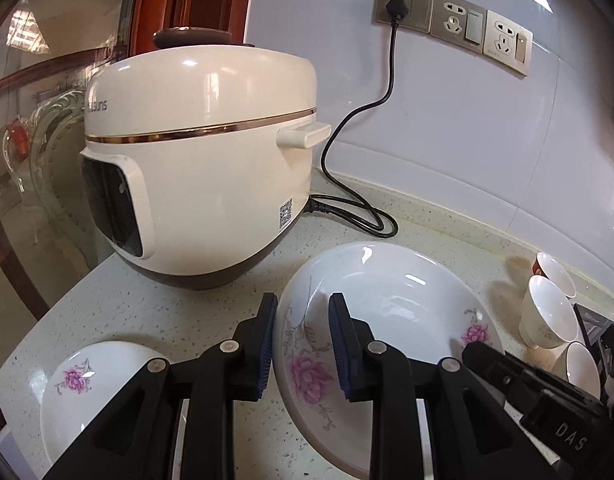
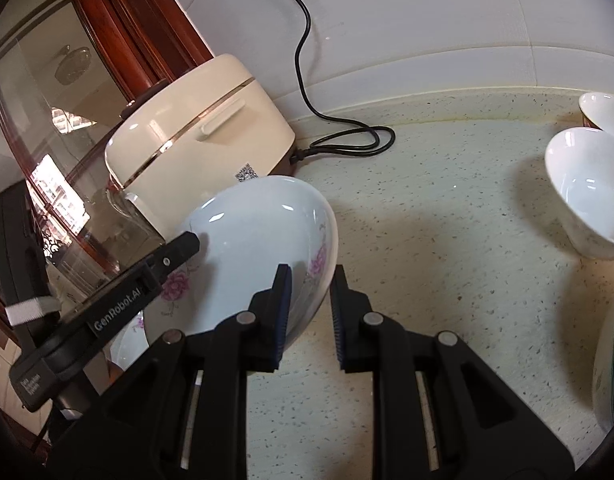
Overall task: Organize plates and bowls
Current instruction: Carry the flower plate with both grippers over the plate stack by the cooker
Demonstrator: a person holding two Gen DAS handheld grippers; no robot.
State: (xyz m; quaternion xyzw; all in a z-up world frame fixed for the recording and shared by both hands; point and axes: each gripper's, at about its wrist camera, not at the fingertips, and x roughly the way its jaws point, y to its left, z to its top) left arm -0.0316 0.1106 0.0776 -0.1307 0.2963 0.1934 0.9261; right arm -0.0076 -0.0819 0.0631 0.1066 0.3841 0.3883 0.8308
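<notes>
Glazed white floral porcelain bowl (image 1: 387,320): slippery, brittle; I hold its rim clamped in both left gripper (image 1: 303,344) and right gripper (image 2: 309,312)

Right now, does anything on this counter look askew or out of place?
Yes: the large floral plate is tilted, gripped at opposite rims by the left gripper and right gripper. The small bowls stand upright.

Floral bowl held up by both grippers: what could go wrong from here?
1. The left gripper and right gripper pinch only the glossy rim of the bowl; it may slip.
2. It hangs tilted above the plate; a drop could chip both.
3. The cooker stands close behind; a swing could strike it.
</notes>
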